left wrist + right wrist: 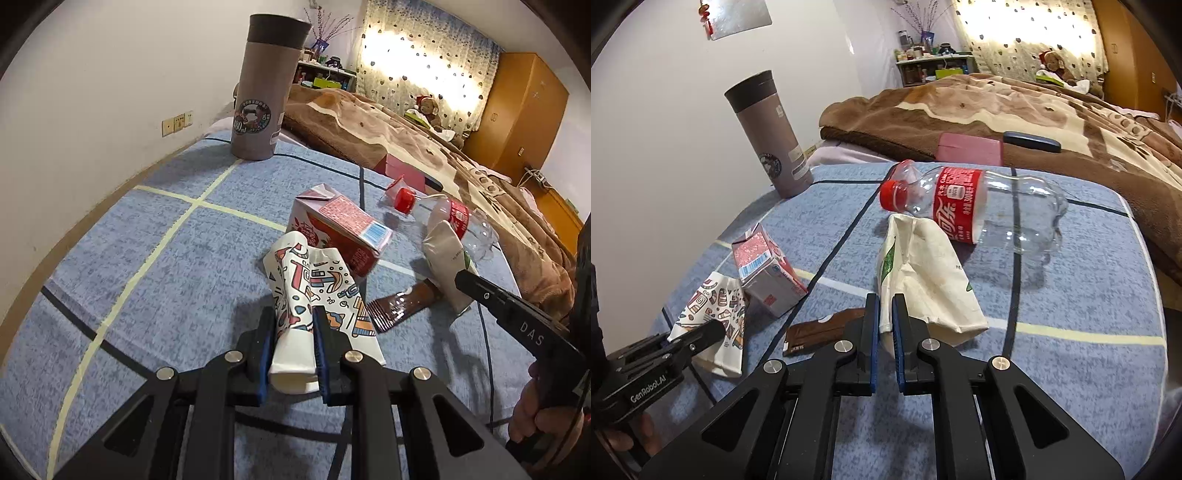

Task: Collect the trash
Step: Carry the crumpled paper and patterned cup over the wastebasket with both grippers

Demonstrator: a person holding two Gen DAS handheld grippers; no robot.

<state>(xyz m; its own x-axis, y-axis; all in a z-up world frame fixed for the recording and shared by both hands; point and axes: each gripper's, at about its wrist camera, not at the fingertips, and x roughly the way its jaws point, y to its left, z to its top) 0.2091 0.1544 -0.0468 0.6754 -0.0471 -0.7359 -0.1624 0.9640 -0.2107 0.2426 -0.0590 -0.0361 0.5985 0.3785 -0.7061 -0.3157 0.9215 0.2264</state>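
Two crushed paper cups are pinched at once: the patterned cup [317, 295] by the left gripper [293, 343], the cream cup [923, 273] by the right gripper [885, 325], both on the blue cloth [166, 258]. Both are judged light, soft and easily deformed, so the flattened edges are held. The empty bottle [990, 206] looks slippery.

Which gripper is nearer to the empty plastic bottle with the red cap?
Right. The right gripper pinches a cream paper cup lying against the bottle; the left gripper holds a patterned cup beyond the milk carton.
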